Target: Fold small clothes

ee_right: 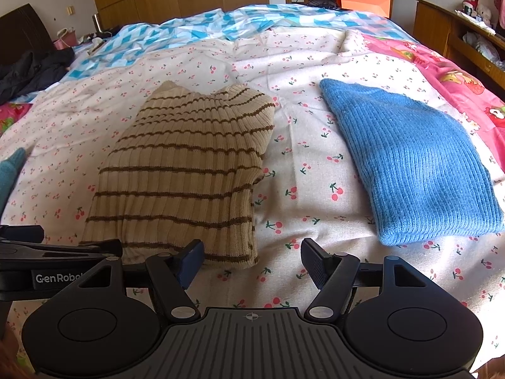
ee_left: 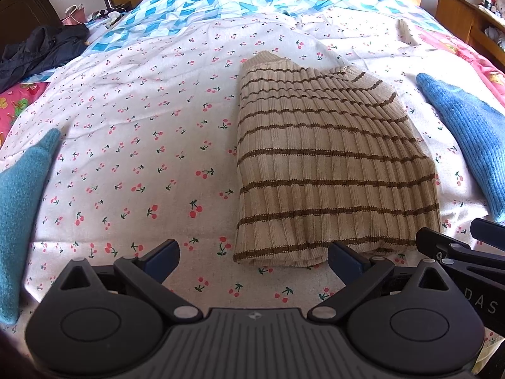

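Striped sweater (ee_left: 331, 170) folded, just beyond both spread, empty tongs (ee_left: 252, 260) (ee_right: 251, 263).

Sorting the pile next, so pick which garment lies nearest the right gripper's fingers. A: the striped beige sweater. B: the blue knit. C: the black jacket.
A: the striped beige sweater has its near hem right at the right gripper, while the blue knit lies off to the side and the black jacket far back.

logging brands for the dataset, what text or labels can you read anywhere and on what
"GenRobo", cut off by the right tongs: white print on the left tongs' body at the left edge of the right wrist view.
"DAS": partial letters on the right tongs' body in the left wrist view.
Pink blanket print: too blurred to read.
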{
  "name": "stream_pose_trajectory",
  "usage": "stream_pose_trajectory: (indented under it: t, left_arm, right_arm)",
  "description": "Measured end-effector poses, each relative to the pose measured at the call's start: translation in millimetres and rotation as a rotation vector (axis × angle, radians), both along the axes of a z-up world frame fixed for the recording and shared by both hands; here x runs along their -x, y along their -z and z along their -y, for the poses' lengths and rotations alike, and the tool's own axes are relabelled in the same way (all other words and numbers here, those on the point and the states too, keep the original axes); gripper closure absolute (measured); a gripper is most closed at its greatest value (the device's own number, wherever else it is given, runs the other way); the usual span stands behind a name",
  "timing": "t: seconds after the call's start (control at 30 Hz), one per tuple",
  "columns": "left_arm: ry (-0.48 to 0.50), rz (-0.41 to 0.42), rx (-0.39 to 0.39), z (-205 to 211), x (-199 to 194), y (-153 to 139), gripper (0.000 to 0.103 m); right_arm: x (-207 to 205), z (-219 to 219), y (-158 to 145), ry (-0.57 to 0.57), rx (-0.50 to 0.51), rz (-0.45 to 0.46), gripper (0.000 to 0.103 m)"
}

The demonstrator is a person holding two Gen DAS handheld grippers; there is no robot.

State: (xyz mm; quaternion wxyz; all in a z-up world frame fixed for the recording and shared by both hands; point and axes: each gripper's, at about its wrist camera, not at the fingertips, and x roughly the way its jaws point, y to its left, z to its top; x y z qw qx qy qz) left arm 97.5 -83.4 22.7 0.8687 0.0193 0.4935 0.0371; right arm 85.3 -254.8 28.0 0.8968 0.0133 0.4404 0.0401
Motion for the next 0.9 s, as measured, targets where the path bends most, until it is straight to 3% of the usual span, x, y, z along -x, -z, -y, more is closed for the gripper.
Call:
stream_pose_trajectory:
  t: [0.9]
  left_arm:
    - [0.0,0.002,-0.006,1.6,-2.8,-3.0,0.001]
  right_arm:
    - [-1.4,0.4,-1.4,0.005,-0.008,0.008,0.034]
